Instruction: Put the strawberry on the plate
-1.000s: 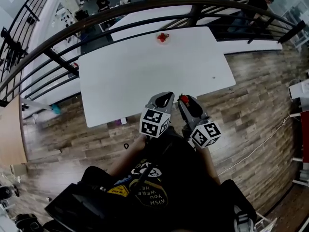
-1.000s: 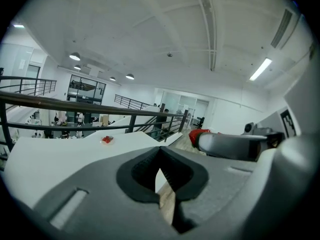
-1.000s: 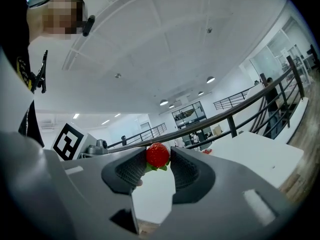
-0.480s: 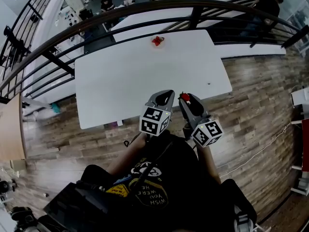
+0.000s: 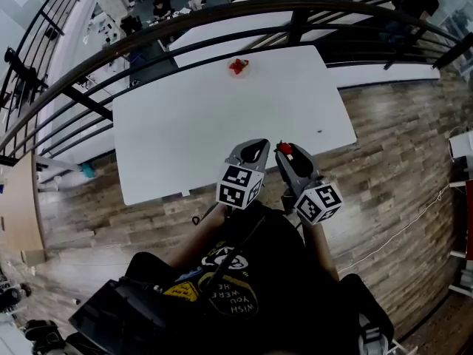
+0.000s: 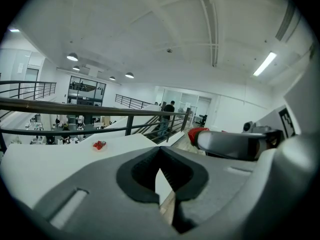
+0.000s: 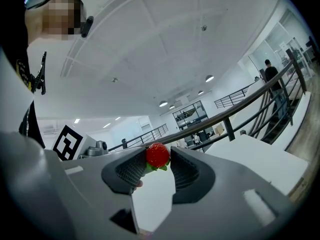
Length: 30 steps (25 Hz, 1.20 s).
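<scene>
Little has moved since the earlier frames: in the head view the white table (image 5: 214, 124) and the plate (image 5: 238, 67) lie slightly shifted in the picture, while both grippers stay side by side at the table's near edge, close to the person's chest. Left gripper (image 5: 255, 145): its own view shows the jaws pressed together at the tips with nothing between them (image 6: 160, 151); the table edge and wood floor (image 5: 384, 146) show through the gap behind the dark pads. Right gripper (image 5: 285, 151): jaws closed on the strawberry (image 5: 284, 149), which its own view shows pinched between the ribbed pads, red body up and green leaves below (image 7: 157, 155). The same strawberry shows in the left gripper view as a red tip on the neighbouring gripper (image 6: 195, 133). The plate sits at the table's far edge, well apart from both grippers, with something red on it; the left gripper view shows it too (image 6: 99, 145). A dark railing (image 5: 185, 19) curves beyond the table.
</scene>
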### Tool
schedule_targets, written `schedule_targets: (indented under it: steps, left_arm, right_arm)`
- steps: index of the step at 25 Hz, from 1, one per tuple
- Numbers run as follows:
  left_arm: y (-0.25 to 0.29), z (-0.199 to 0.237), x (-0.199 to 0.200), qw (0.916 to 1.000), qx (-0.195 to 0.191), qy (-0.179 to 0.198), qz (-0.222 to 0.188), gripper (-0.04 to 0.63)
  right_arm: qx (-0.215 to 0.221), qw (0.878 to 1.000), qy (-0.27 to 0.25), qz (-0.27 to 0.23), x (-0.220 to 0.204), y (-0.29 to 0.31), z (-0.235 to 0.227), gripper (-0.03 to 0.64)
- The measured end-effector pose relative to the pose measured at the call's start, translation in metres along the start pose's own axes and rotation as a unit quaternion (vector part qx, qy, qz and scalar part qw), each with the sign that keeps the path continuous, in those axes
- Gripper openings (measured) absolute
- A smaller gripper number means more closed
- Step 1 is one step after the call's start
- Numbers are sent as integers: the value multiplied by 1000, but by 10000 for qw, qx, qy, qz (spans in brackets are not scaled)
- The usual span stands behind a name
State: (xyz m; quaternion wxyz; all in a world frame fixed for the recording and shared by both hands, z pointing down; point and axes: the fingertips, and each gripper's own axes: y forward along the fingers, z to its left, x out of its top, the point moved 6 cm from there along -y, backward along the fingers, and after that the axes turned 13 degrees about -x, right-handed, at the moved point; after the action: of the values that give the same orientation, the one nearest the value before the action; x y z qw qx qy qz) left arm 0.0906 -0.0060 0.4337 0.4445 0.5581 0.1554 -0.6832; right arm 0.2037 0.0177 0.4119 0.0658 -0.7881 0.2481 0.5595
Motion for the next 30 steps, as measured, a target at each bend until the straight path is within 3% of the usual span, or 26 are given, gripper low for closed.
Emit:
schedule_targets:
  steps: [7, 21, 30]
  left_arm:
    - [-3, 38, 13, 10000, 90, -18, -31, 5]
    - [-20, 108, 6, 9991, -4, -430, -2, 5]
    - [-2, 131, 21, 9987, 88, -486, -83, 5]
  right_arm:
    - [5, 10000, -53, 21, 5, 36, 7, 149]
    - [-177, 9994, -132, 262, -10, 99, 28, 149]
    - [-74, 9990, -131, 416, -3, 130, 15, 149]
